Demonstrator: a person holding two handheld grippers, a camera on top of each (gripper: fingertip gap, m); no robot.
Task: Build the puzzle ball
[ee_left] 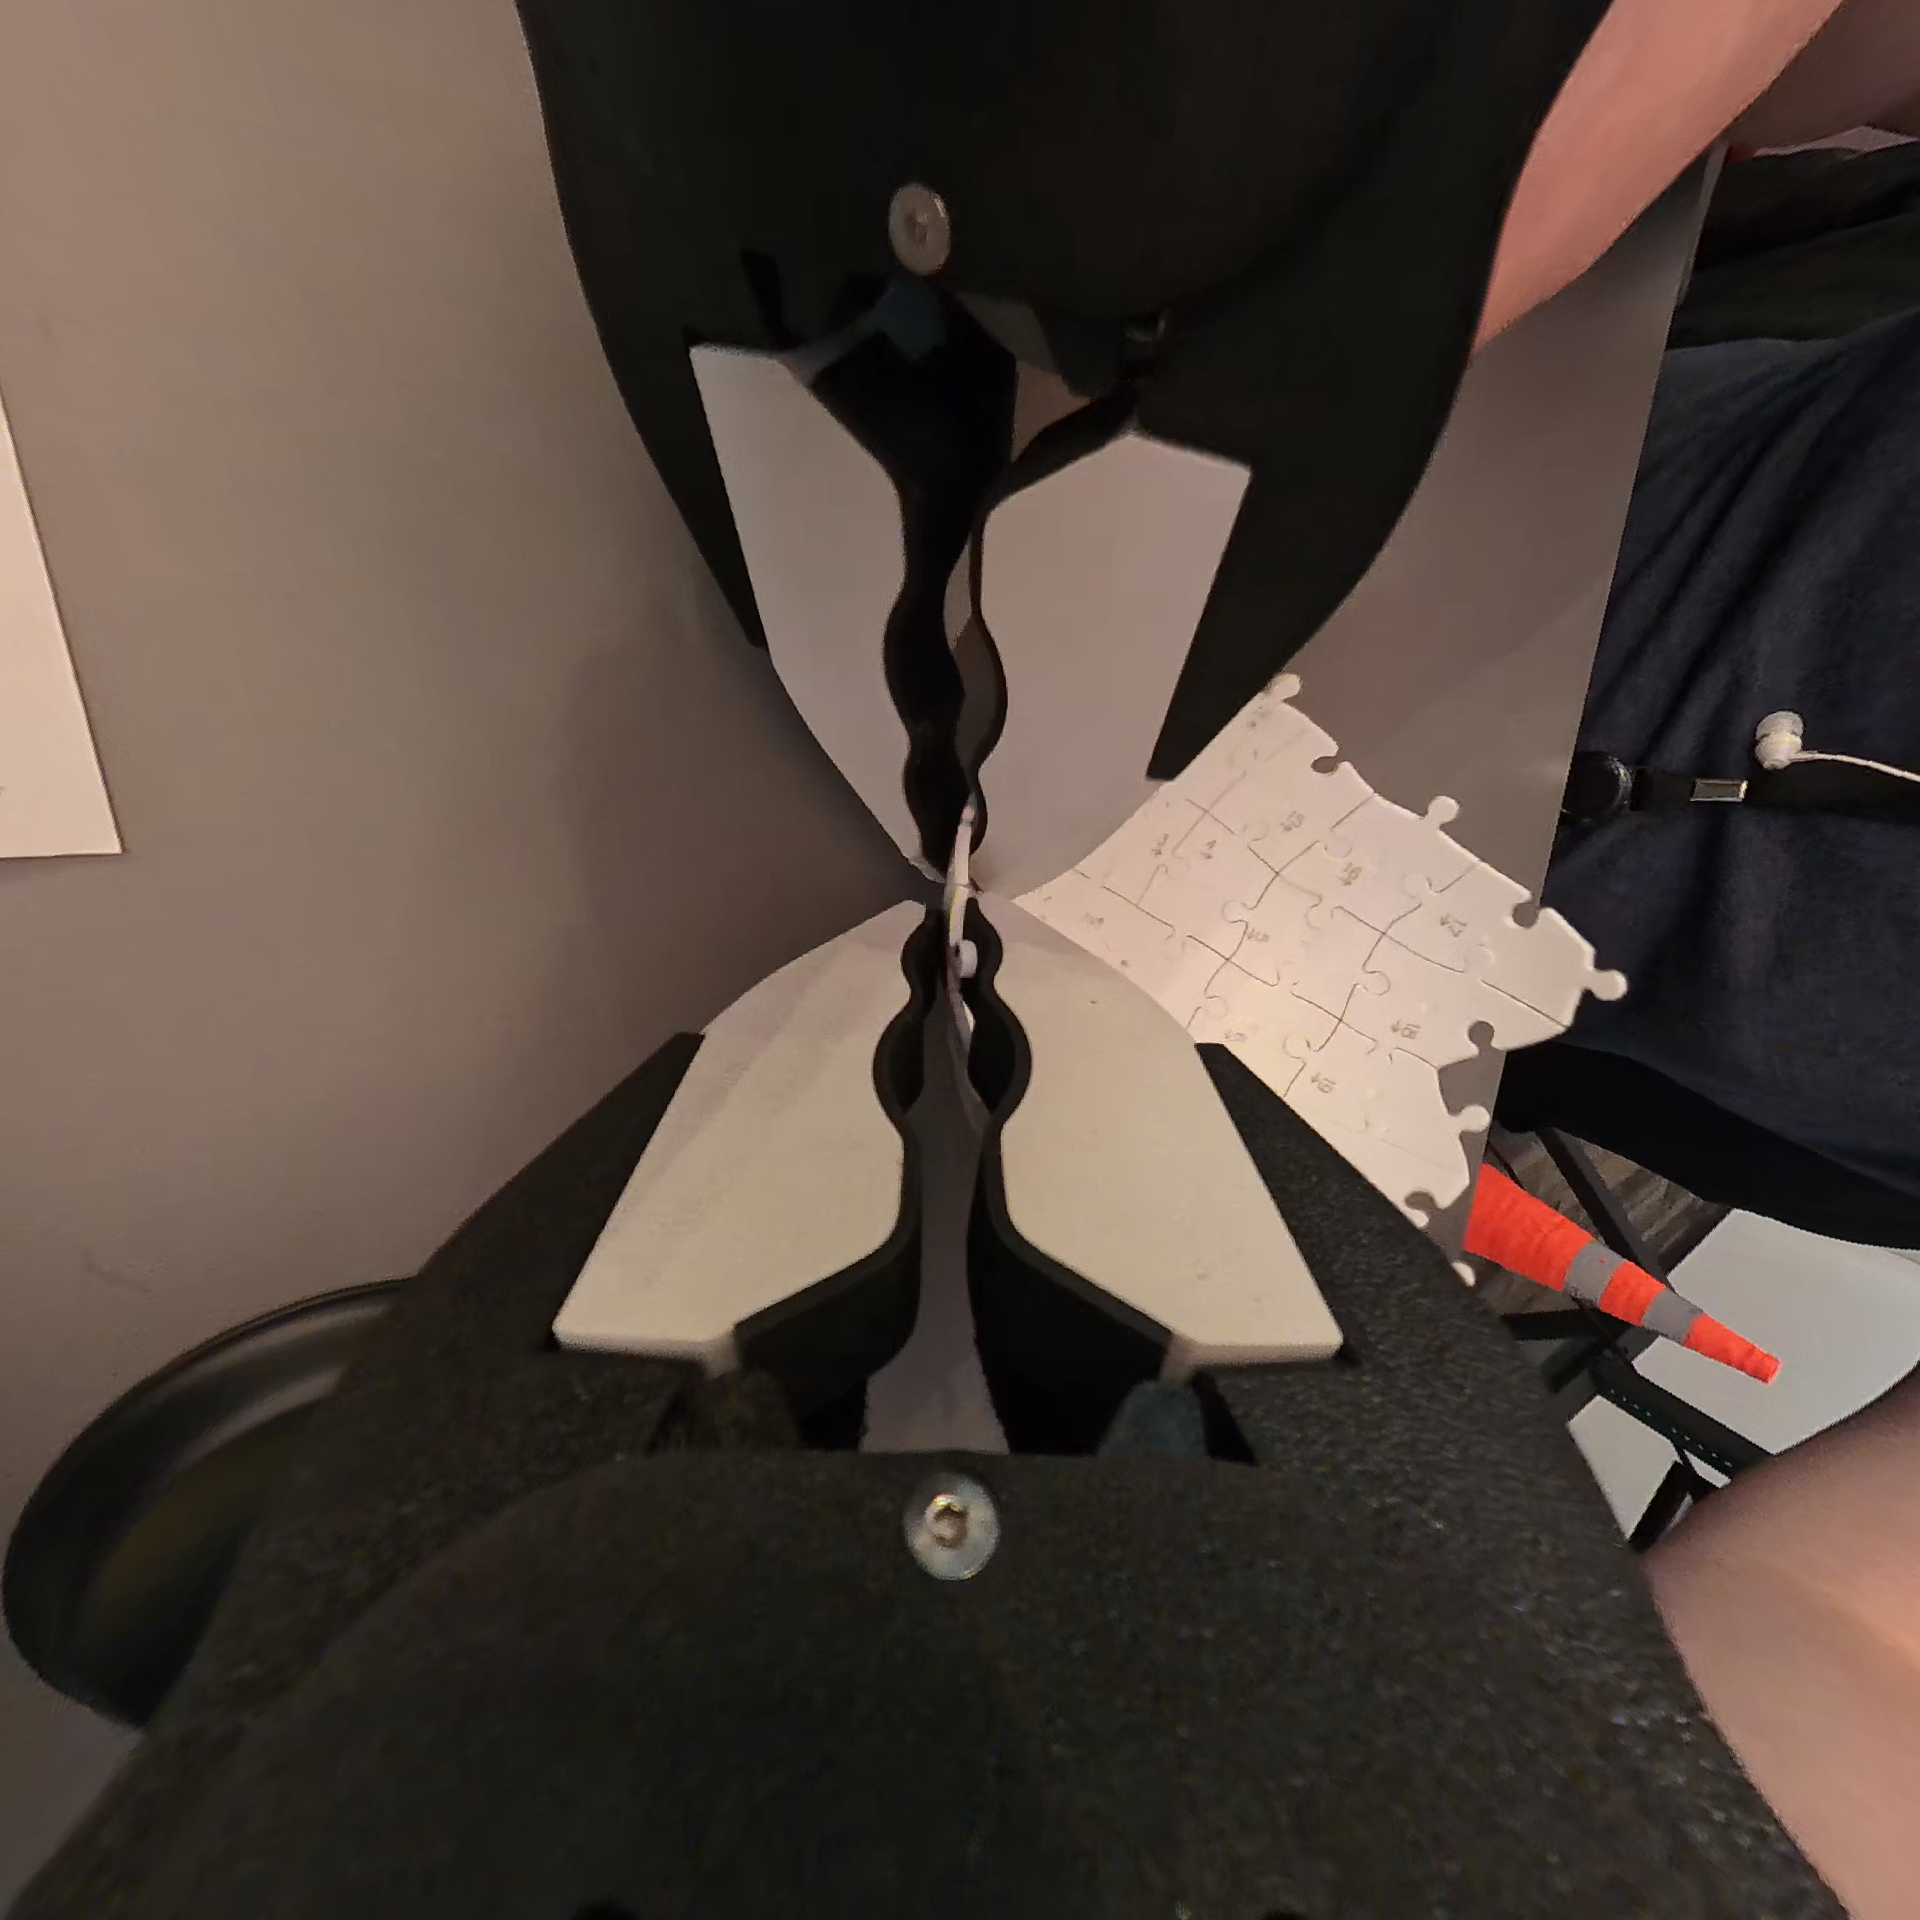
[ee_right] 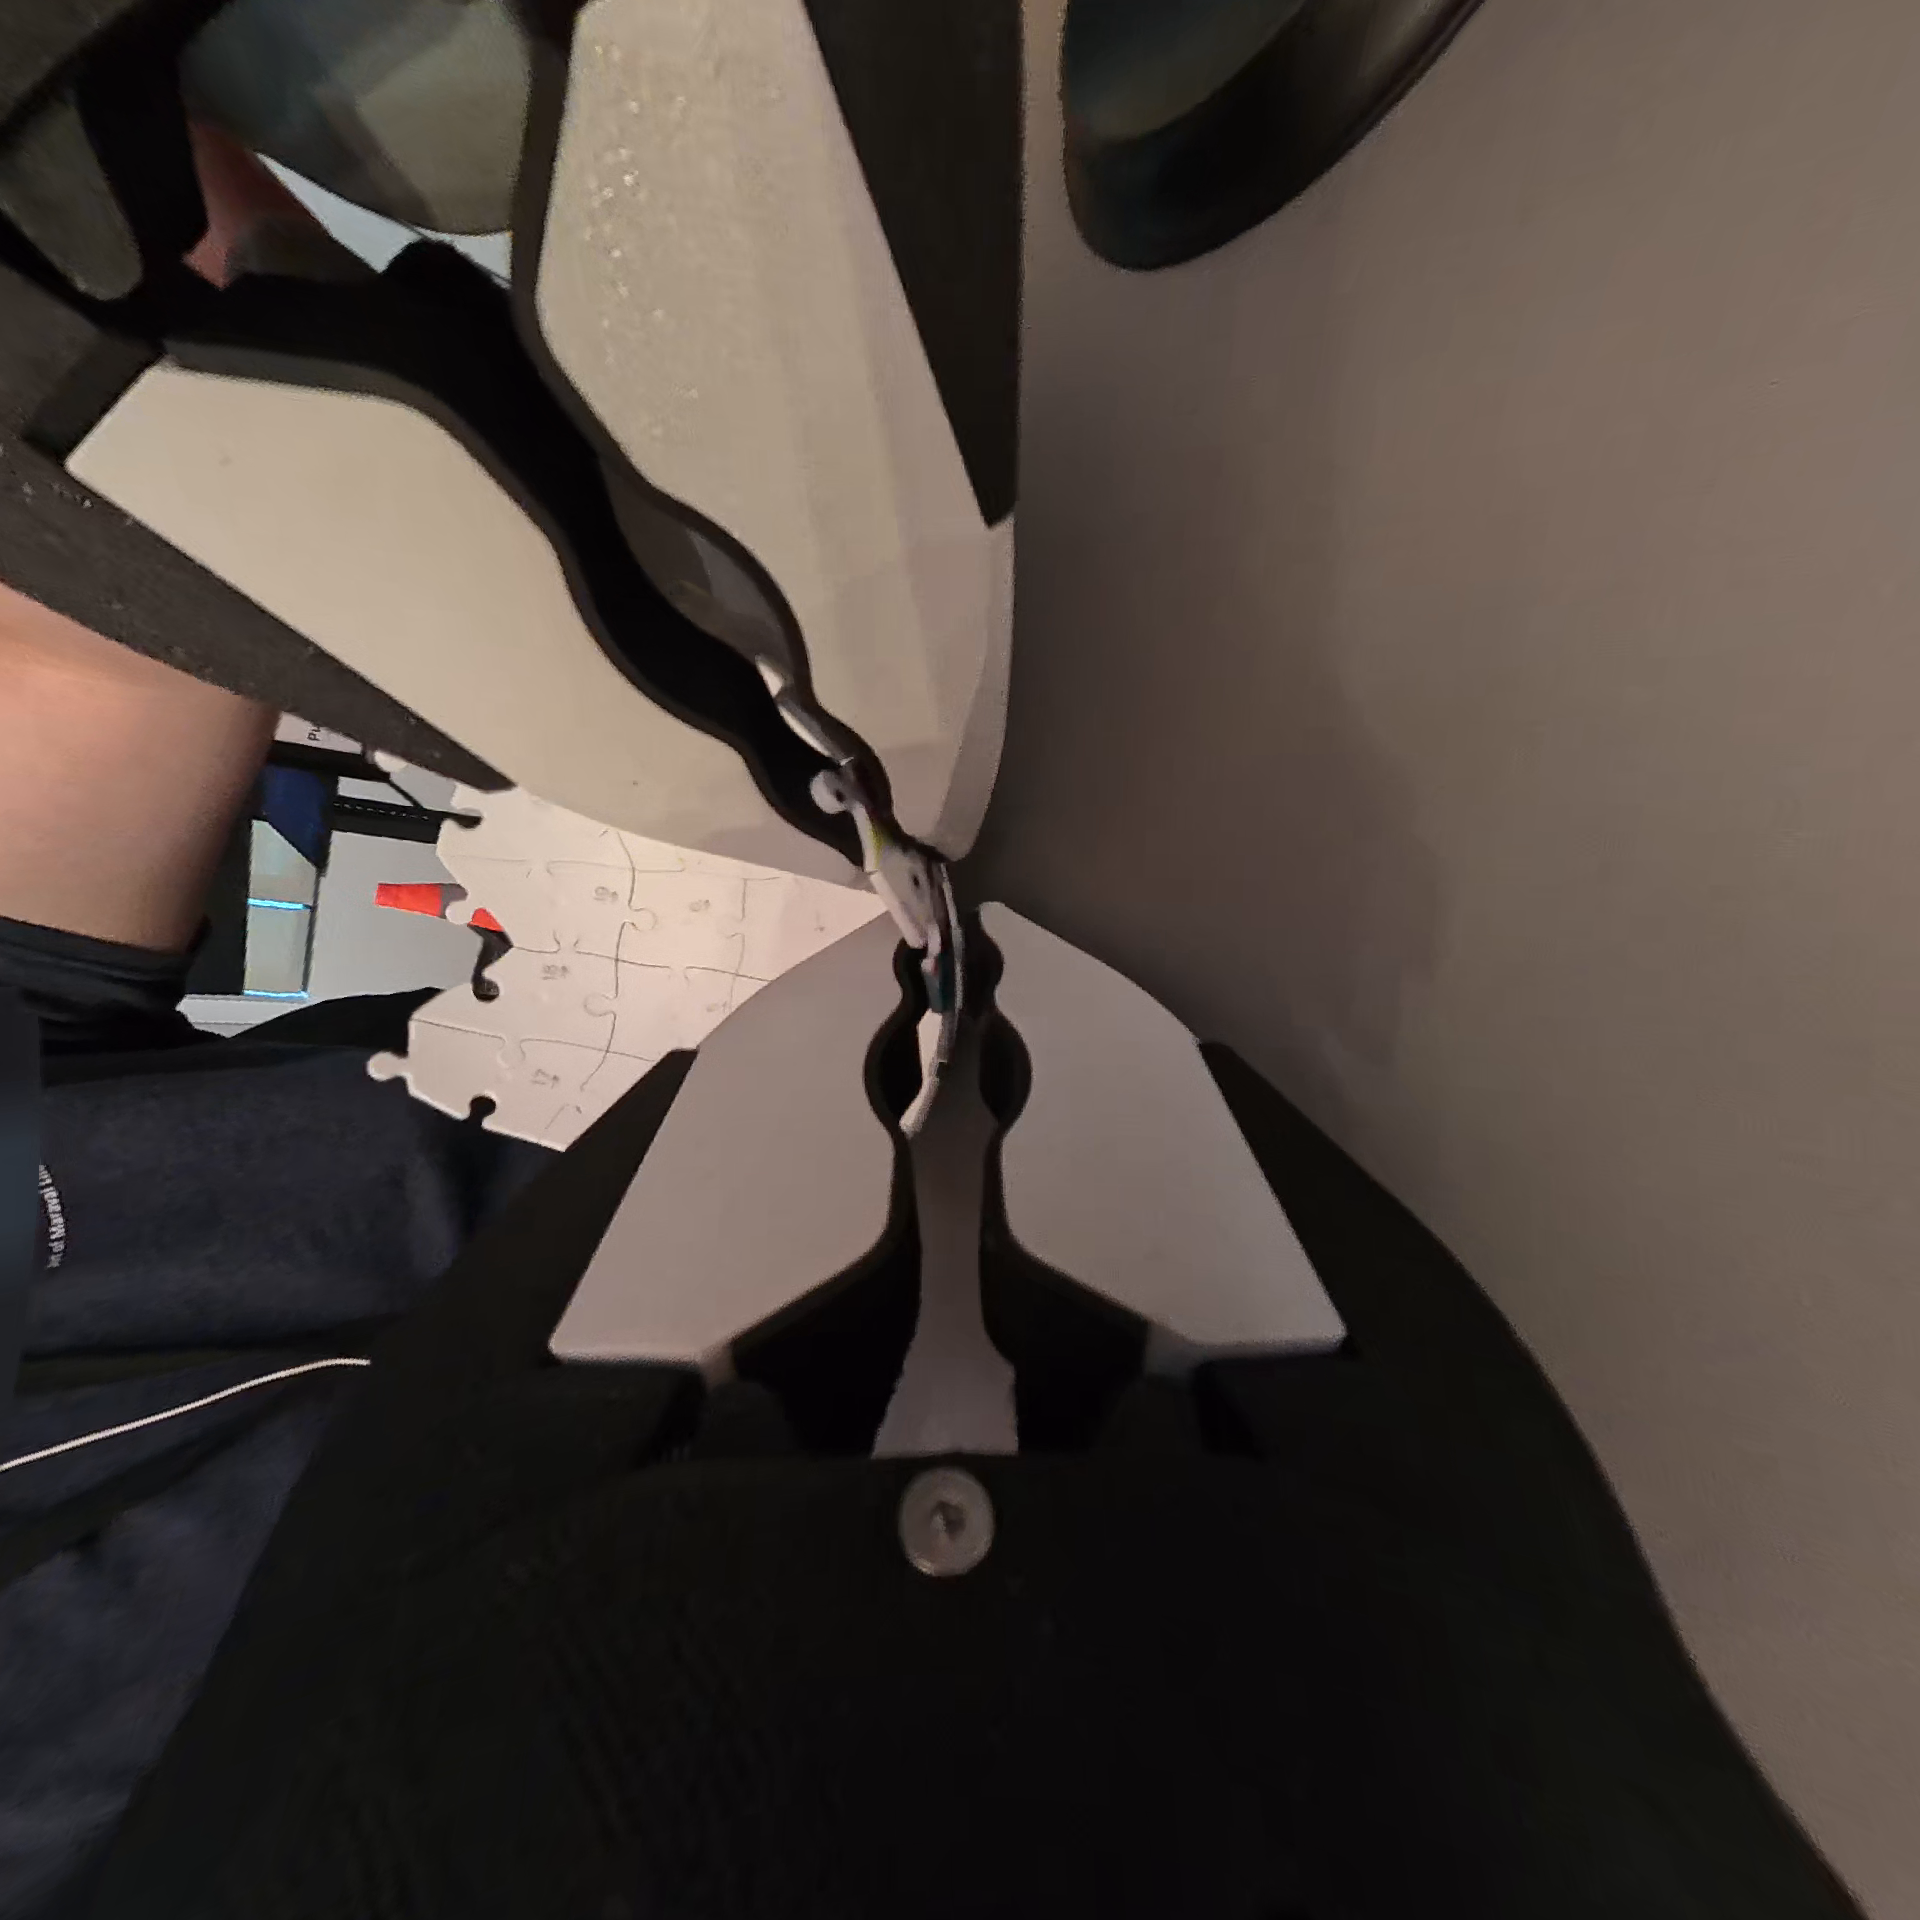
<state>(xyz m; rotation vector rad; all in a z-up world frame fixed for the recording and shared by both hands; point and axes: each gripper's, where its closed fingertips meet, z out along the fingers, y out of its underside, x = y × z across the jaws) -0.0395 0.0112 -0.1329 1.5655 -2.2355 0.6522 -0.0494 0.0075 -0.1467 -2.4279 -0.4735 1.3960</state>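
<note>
My left gripper (ee_left: 958,940) and right gripper (ee_right: 940,961) meet tip to tip, both shut. In the left wrist view the right gripper (ee_left: 961,847) comes in from the top. In the right wrist view the left gripper (ee_right: 883,831) comes in from the upper left. Thin puzzle pieces (ee_right: 940,1023) sit edge-on between the pads, with coloured print on one face. A curved joined section of white puzzle pieces (ee_left: 1351,935) spreads sideways from the pinch point, numbered backs showing; it also shows in the right wrist view (ee_right: 623,966). How the gripped edges join is hidden by the fingers.
A grey table surface (ee_left: 416,727) lies behind both grippers. A black round object (ee_left: 156,1507) sits on it, and a white sheet of paper (ee_left: 42,675) lies at its edge. An orange cone (ee_left: 1590,1278) and a person in dark blue clothing (ee_left: 1766,727) are beyond the table edge. Both grippers' tips are close together, under 4 cm apart.
</note>
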